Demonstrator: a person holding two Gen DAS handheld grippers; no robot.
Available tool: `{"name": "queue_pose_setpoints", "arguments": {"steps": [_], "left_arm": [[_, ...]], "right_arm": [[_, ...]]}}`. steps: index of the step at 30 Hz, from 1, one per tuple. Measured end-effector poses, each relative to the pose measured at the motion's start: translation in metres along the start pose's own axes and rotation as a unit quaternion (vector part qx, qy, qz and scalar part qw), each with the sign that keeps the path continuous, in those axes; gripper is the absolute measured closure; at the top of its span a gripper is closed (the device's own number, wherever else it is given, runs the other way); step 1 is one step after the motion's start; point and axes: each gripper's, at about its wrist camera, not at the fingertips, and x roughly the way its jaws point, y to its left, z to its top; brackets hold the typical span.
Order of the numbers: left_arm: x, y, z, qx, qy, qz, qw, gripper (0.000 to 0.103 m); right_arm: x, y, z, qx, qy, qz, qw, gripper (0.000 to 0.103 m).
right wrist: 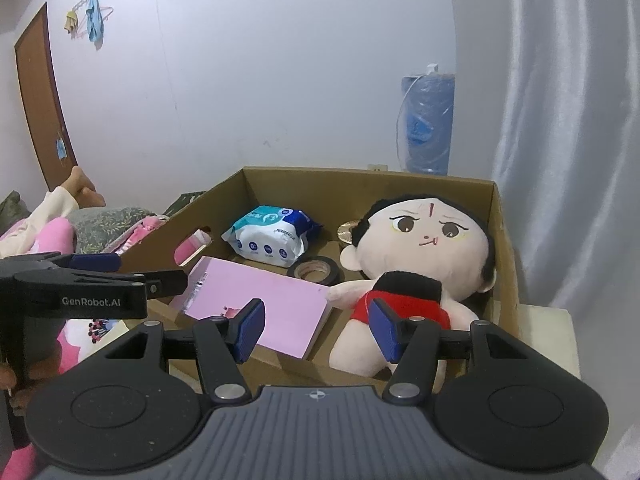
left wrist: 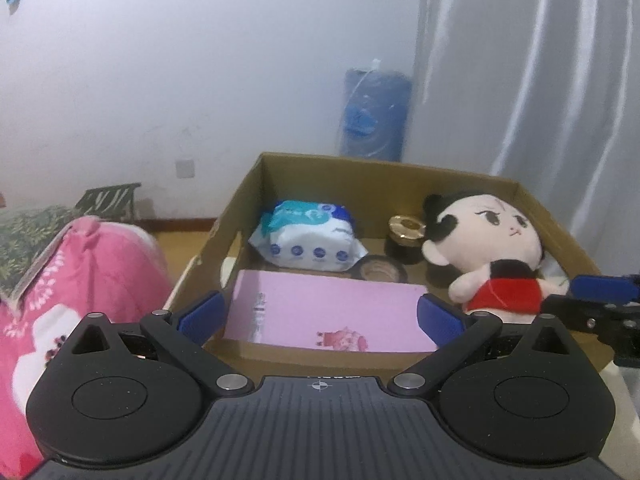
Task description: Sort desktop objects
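One box, five things inside.
My left tongs [left wrist: 320, 314] and right tongs [right wrist: 316, 330] hung released over the cardboard box [right wrist: 360, 184], which held one doll [right wrist: 420, 248], one pink book [right wrist: 256, 300], one wipes pack [right wrist: 268, 238], one tape roll [right wrist: 318, 270], one gold-lidded jar [left wrist: 406, 236].

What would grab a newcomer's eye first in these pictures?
The big-headed plush doll in a red top, lying along the right side of the open cardboard box. Next, the pink flat box on the box floor at the front left, with a blue-and-white tissue pack behind it.
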Motion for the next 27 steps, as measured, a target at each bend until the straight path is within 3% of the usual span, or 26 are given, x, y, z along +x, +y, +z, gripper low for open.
{"name": "queue_pose_setpoints", "arguments": {"steps": [8,11,16,27], "left_arm": [[-0.009,-0.001,0.000,0.038,-0.012,0.018,0.9990,0.000],[-0.011,0.001,-0.001,0.030,-0.008,0.002,0.9995,0.000],[-0.013,0.000,-0.003,0.039,-0.010,0.020,0.9990,0.000],[-0.014,0.006,-0.006,0.030,-0.009,0.000,0.9995,0.000]], "right_arm": [[0.000,0.003,-0.004,-0.003,0.000,-0.002,1.000,0.035],[0.000,0.005,-0.005,-0.009,-0.002,0.001,1.000,0.035],[0.000,0.007,-0.006,-0.004,-0.003,0.005,1.000,0.035],[0.002,0.014,-0.009,-0.009,0.001,0.004,1.000,0.035]]}}
